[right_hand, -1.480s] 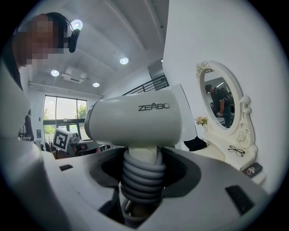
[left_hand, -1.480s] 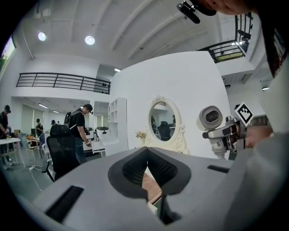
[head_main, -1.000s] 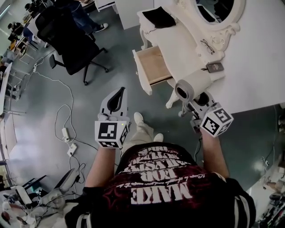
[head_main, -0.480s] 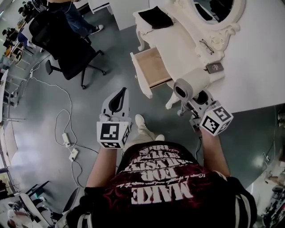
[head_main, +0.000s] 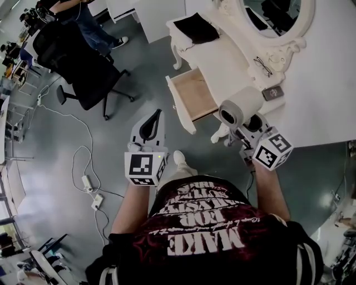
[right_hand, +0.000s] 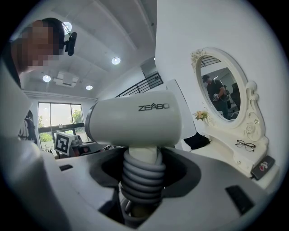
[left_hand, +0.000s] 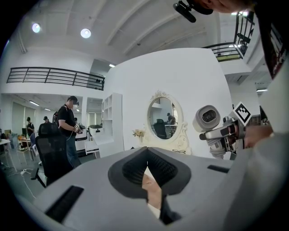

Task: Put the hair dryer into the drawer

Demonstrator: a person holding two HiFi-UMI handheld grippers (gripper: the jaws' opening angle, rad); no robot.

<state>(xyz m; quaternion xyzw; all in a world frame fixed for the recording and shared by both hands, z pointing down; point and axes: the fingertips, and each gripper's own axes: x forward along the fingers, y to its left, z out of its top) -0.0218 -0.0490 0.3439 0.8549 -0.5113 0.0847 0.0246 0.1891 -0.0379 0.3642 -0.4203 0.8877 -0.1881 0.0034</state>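
My left tongs are pinched together, empty, over bare grey floor. My right tongs clamp the hair dryer by its handle, beside the pulled-out drawer front; the dressing table edge lies beyond.

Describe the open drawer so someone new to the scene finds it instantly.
Find the white dressing table with the oval mirror. One drawer juts out from its front, near the end where a black cloth lies. Its bare light-wood inside stands out against the all-white furniture.
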